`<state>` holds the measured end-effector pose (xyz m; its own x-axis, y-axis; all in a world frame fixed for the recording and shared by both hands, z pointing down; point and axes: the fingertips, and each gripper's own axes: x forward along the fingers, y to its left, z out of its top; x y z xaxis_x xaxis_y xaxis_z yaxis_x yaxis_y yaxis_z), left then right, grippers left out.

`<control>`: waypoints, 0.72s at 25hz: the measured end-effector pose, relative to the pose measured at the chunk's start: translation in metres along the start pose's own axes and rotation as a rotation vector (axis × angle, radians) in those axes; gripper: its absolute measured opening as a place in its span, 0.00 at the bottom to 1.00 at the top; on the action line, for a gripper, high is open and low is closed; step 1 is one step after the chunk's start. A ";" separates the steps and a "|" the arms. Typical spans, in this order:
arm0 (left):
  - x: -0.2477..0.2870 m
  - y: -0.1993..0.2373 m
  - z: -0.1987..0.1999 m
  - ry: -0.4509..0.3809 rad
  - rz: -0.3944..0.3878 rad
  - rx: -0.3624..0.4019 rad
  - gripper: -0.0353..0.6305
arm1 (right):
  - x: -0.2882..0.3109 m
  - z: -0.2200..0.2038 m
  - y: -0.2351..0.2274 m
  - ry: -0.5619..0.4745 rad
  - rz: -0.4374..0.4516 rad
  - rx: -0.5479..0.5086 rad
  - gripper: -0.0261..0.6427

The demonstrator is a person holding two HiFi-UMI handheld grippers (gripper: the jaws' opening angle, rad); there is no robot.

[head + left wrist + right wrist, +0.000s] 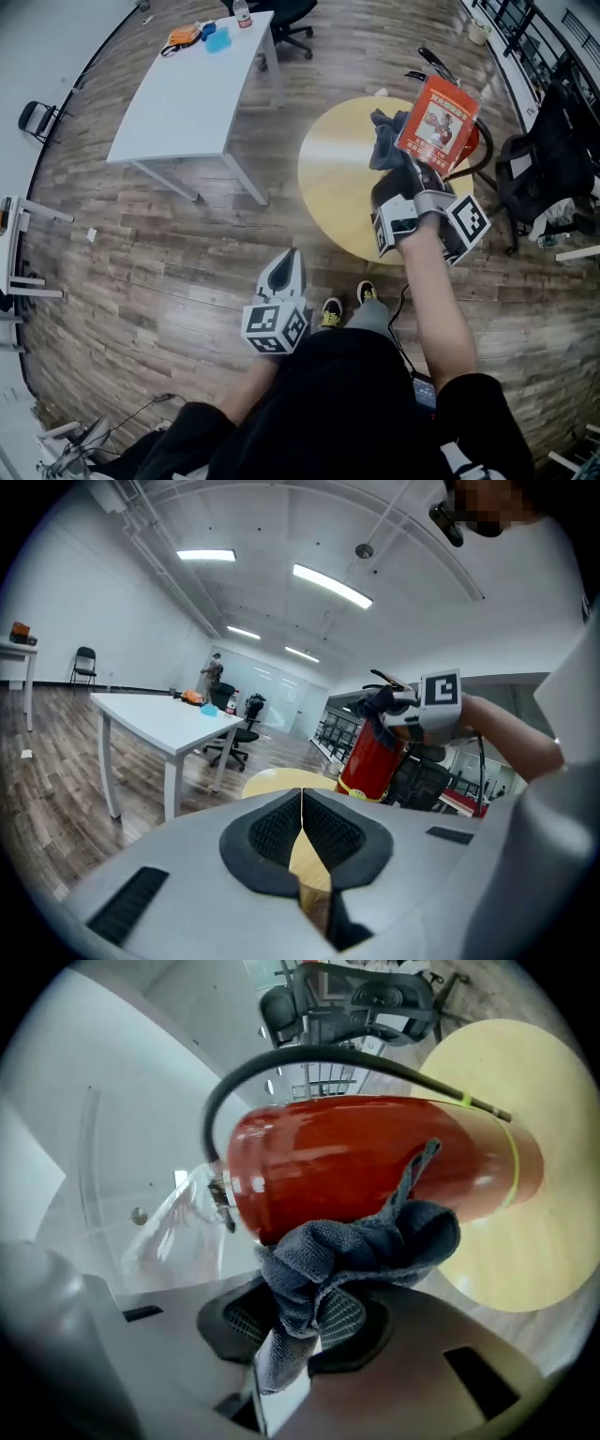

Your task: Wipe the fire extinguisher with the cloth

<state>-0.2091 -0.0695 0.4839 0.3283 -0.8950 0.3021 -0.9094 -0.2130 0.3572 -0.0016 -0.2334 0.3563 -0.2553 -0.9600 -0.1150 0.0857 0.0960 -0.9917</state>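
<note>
A red fire extinguisher [439, 120] with a black hose stands on the round yellow table [330, 171]; it fills the right gripper view [375, 1162] and shows small in the left gripper view [373, 757]. My right gripper [292, 1321] is shut on a grey-blue cloth [354, 1255], which is pressed against the red cylinder. In the head view the cloth [384, 139] lies against the extinguisher's left side, with the right gripper [410, 187] just below it. My left gripper [283, 278] hangs low near my lap, shut and empty [302, 817].
A white rectangular table [192, 86] with small items stands at the upper left. Black office chairs [539, 155] sit to the right of the round table. Wood floor lies between the tables. My feet [344, 305] stand by the round table's edge.
</note>
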 end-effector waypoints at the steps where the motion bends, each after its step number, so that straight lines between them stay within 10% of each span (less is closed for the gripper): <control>1: 0.000 0.000 0.001 -0.003 -0.002 0.002 0.09 | 0.000 -0.001 0.014 -0.004 0.031 0.001 0.18; 9: 0.000 0.005 0.007 -0.022 0.019 0.005 0.09 | 0.020 0.001 -0.021 -0.077 0.022 -0.150 0.18; 18: -0.016 0.031 -0.004 -0.005 0.092 -0.017 0.09 | -0.025 0.015 -0.247 -0.036 -0.516 -0.332 0.18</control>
<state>-0.2414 -0.0602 0.4933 0.2422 -0.9123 0.3302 -0.9313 -0.1232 0.3428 -0.0014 -0.2368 0.6047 -0.1509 -0.9120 0.3815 -0.3462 -0.3127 -0.8845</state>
